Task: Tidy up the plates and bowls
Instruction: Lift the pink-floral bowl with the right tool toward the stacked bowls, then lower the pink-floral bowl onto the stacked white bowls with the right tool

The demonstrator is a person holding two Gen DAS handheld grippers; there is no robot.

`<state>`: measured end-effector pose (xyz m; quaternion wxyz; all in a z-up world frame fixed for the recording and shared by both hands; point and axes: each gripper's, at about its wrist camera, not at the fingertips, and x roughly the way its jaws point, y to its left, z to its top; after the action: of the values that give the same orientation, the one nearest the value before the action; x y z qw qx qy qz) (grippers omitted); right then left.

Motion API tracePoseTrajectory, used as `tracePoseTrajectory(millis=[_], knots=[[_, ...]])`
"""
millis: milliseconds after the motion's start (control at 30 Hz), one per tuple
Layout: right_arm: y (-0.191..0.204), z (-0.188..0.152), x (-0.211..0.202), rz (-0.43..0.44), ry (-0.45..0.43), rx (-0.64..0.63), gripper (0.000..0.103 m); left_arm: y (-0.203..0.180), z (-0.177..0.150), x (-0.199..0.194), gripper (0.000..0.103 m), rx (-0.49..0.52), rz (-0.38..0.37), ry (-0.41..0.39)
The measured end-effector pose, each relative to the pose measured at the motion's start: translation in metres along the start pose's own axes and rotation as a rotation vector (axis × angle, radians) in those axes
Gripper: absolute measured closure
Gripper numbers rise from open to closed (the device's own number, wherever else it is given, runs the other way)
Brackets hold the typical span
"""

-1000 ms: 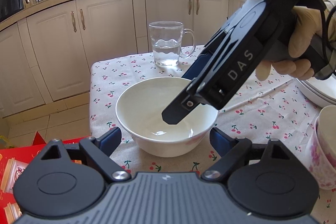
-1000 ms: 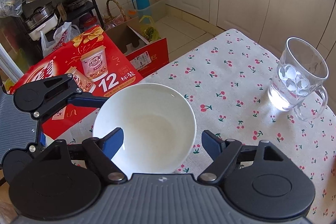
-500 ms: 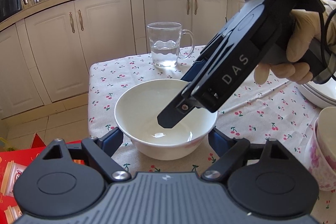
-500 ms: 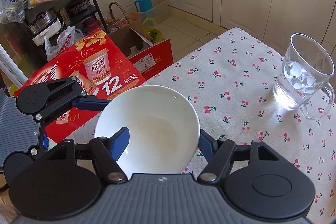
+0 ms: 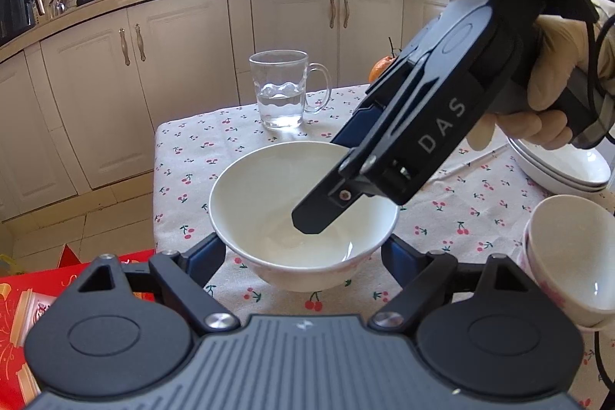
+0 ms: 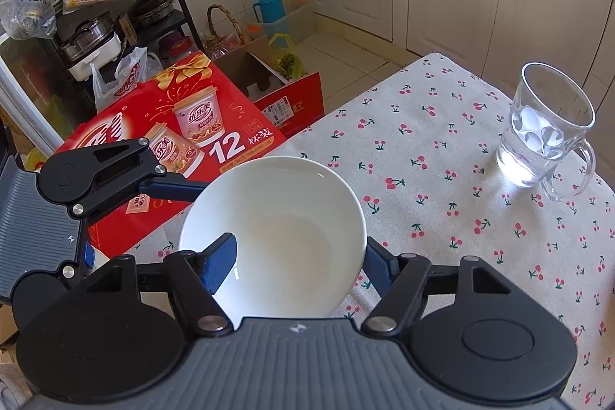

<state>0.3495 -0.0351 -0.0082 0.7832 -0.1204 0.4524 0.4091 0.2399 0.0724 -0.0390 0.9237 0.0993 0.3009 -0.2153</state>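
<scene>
Though between both sets of parted jaws, white bowl [image 5: 269, 202] ungrasped, rim inside right gripper's [image 6: 300, 256] span.

Left tool [image 5: 303, 252] pointing forward and level, its blue-padded fingers [image 5: 205, 256] spreading wide apart, right tool [image 6: 298, 258] angling steeply downward across it, its fingers [image 6: 221, 256] parting wide, pale-gloved right hand [image 5: 546, 83] gripping its handle

My right gripper [image 5: 326, 214] is black, "DAS" lettered white on its side, blue pads behind the tips. A pale glove covers my right hand [image 5: 538, 91]; black cable trails behind.
</scene>
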Motion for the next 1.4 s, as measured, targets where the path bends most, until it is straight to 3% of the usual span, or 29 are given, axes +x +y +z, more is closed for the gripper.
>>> tracePoseTrajectory(millis=[800,1067,1400], knots=[[0.065,-0.081,-0.097,-0.03,-0.047,-0.008,0.024,-0.087,-0.005,-0.092,0.015,0.043,-0.058,-0.054],[0.073,-0.111,-0.123,-0.064,-0.055,0.0,0.024,-0.115,-0.005,-0.1,0.015,0.071,-0.102,-0.062],[0.063,-0.144,-0.143,-0.116,-0.058,0.057,0.024,-0.141,-0.004,-0.083,0.015,0.077,-0.18,-0.049]])
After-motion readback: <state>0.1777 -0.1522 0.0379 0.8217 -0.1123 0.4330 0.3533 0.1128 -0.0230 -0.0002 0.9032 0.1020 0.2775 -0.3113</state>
